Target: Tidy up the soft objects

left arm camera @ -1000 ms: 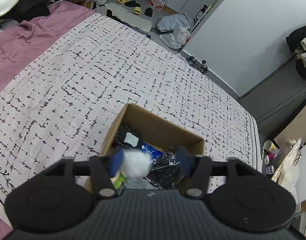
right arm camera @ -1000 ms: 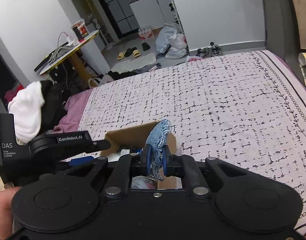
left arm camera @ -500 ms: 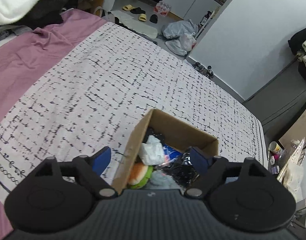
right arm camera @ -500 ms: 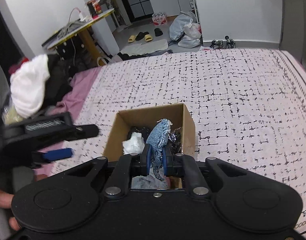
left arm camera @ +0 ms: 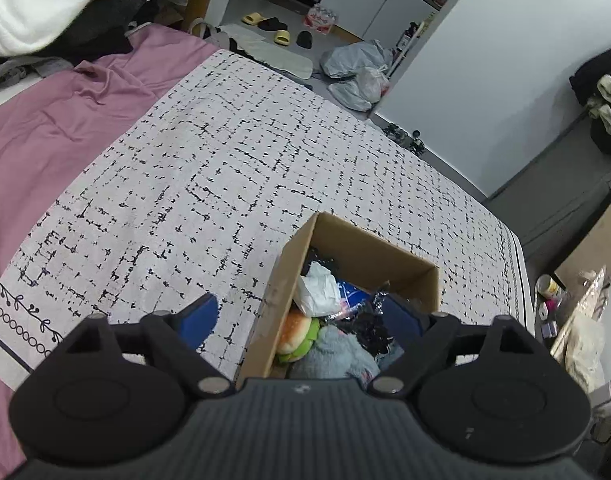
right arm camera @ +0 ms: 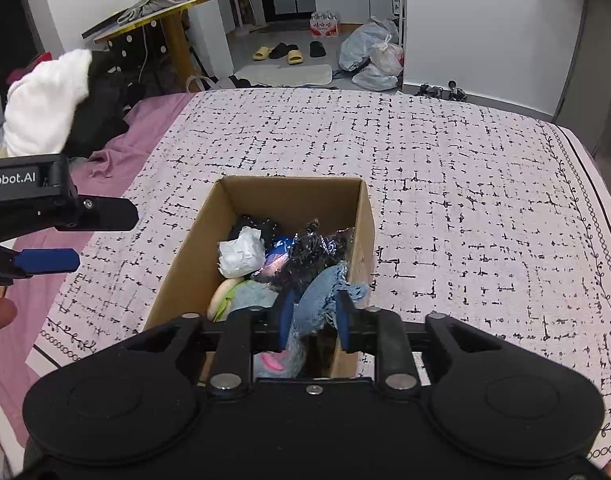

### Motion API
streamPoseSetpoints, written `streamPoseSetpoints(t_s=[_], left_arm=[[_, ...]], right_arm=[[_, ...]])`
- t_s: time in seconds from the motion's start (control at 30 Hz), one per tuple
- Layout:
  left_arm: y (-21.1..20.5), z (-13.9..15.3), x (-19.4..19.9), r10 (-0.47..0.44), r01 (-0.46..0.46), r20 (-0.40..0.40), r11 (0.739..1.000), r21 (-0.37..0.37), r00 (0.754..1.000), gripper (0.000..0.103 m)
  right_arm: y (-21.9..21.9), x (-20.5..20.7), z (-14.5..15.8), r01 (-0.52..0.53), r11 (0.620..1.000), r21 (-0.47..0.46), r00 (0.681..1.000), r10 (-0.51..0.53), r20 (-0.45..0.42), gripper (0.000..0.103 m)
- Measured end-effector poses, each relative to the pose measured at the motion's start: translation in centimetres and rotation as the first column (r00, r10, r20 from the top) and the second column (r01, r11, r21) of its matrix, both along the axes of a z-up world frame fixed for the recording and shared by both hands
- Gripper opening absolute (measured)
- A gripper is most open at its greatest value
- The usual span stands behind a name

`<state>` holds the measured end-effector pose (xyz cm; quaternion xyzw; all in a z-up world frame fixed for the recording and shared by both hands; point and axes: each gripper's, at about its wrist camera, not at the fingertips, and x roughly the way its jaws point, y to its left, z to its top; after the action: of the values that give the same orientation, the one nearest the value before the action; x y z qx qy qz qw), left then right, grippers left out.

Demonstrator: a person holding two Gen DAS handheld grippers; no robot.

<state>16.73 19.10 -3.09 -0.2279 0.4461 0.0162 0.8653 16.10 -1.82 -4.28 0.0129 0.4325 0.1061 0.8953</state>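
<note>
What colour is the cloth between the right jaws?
Light blue denim cloth, clearest in the right wrist view.

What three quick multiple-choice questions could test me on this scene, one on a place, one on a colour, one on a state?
1. Where is the crumpled white paper ball?
A. on the bedspread
B. inside the brown cardboard box
C. on the floor

2. What colour is the frayed fabric scrap between the right hand-held gripper's fingers?
A. red
B. yellow
C. pale blue

3. How is the left hand-held gripper?
A. open and holding nothing
B. shut on a towel
C. shut on the box wall

Answers:
1 B: the ball lies among the other things within the box walls.
2 C: the cloth shows as faded denim blue.
3 A: its blue-padded fingers stand wide apart, one either side of the box's left wall.
</note>
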Motion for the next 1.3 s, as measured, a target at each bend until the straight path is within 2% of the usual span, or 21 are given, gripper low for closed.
streamPoseSetpoints(t_s=[0.3, 0.37, 0.5, 0.57, 0.97, 1.17, 1.3], left_arm=[[-1.7, 1.6, -1.4, -0.054, 0.054, 0.025, 0.998, 0.025, 0.998, 0.095], [-2.2, 2.0, -1.9, -0.068, 0.067, 0.027, 0.997, 0.034, 0.997, 0.097], [-3.1, 3.0, -3.1, -0.087, 0.084, 0.043, 0.994, 0.066, 0.995, 0.100], [-3.5, 3.5, -3.8, -0.092, 0.088, 0.047, 0.993, 0.078, 0.995, 0.101], [-7.1, 5.0, -7.8, -0.127, 0.113, 0.073, 0.978, 0.174, 0.989, 0.103], [-8.9, 6.1, -10.0, -0.148, 0.125, 0.103, 0.971, 0.203, 0.984, 0.103], [-10.1, 6.8, -11.7, -0.170, 0.138, 0.134, 0.966, 0.217, 0.976, 0.103]], right_arm=[[-1.9, -1.6, 1.6, 0.021, 0.998, 0.060, 1.000, -0.023, 0.021, 0.030], [-2.4, -2.0, 2.0, 0.032, 0.996, 0.078, 0.999, -0.034, 0.024, 0.042], [-3.3, -3.0, 2.8, 0.031, 0.995, 0.099, 0.999, -0.035, 0.037, 0.047], [-3.9, -3.6, 3.3, 0.029, 0.994, 0.103, 0.998, -0.034, 0.050, 0.056], [-8.7, -7.4, 6.7, 0.032, 0.991, 0.134, 0.988, -0.051, 0.144, 0.091], [-11.2, -9.5, 8.1, 0.045, 0.988, 0.150, 0.980, -0.073, 0.184, 0.103], [-12.8, -10.8, 8.8, 0.065, 0.986, 0.156, 0.975, -0.096, 0.201, 0.103]])
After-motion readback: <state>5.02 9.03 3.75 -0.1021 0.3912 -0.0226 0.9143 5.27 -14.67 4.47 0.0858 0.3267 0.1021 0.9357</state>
